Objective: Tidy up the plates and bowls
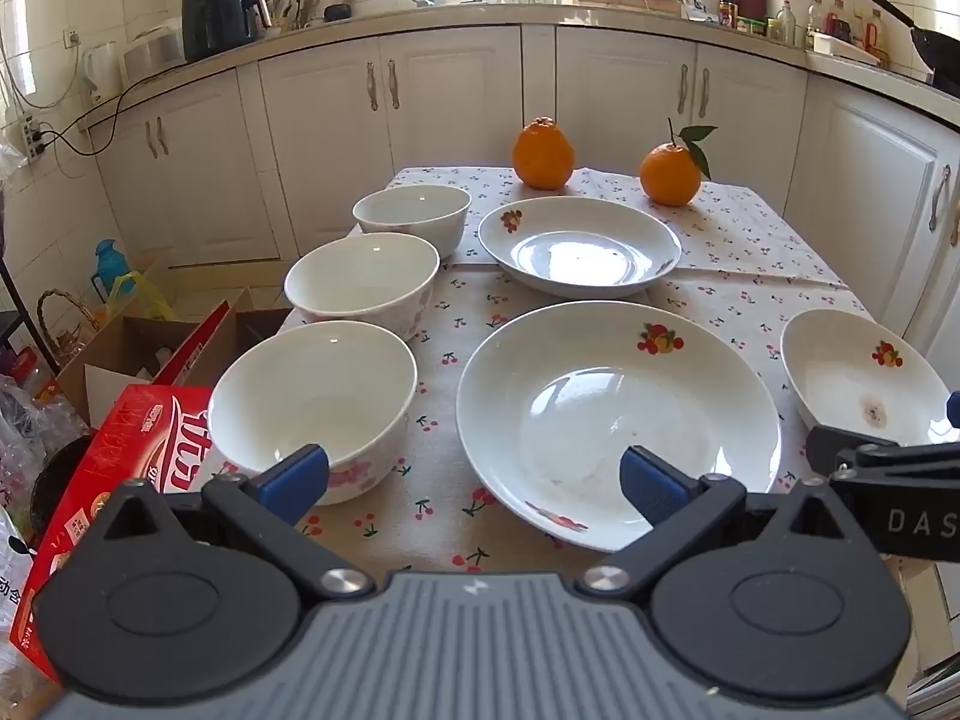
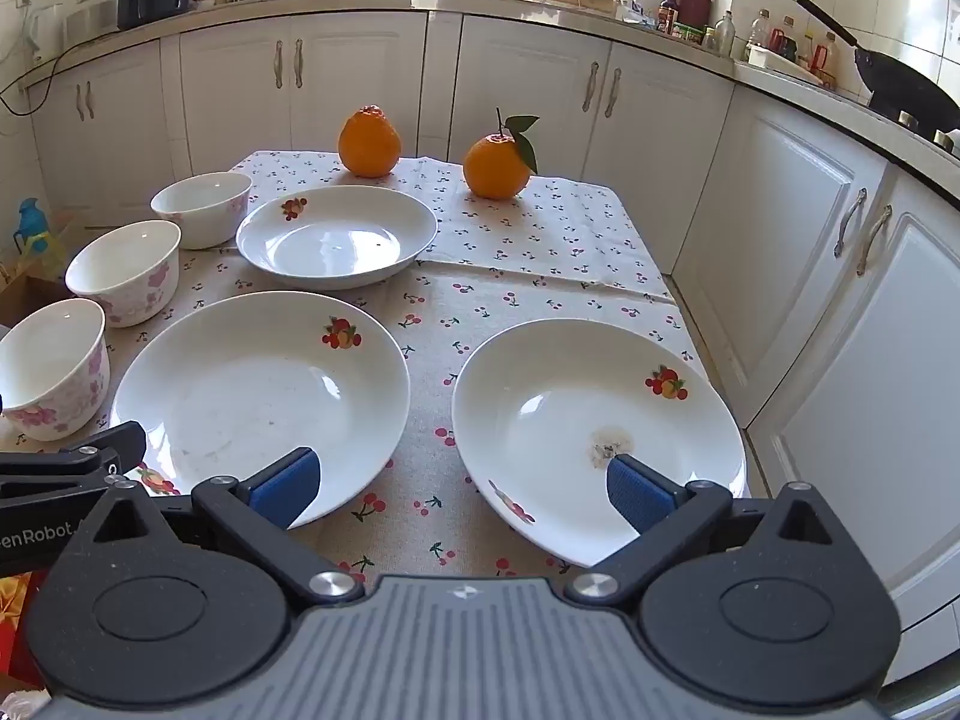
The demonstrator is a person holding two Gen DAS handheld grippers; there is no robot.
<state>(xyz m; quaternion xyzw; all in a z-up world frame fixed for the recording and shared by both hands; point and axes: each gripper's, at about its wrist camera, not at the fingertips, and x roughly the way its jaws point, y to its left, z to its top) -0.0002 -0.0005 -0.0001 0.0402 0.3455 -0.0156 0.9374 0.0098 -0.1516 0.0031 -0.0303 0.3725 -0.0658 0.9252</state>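
Both the left tongs [image 1: 474, 483] and the right tongs [image 2: 461, 489] are wide open and hold nothing. Just past the right tongs a plate [image 2: 600, 432] hangs over the tabletop [image 2: 540, 276] edge, so a bump could knock it off. Farther ahead of the left tongs, the bowls [image 1: 315, 402] sit close together and could clink.

White letters "DAS" stand on the right gripper [image 1: 900, 516]; "enRobot" stands on the left gripper [image 2: 42, 531]. The red box [image 1: 120, 468] carries large white characters, unreadable.

Left gripper [image 1: 474, 483] black w/ blue pads, grey ribbed body, silver screws, right gripper [image 2: 462, 489] same
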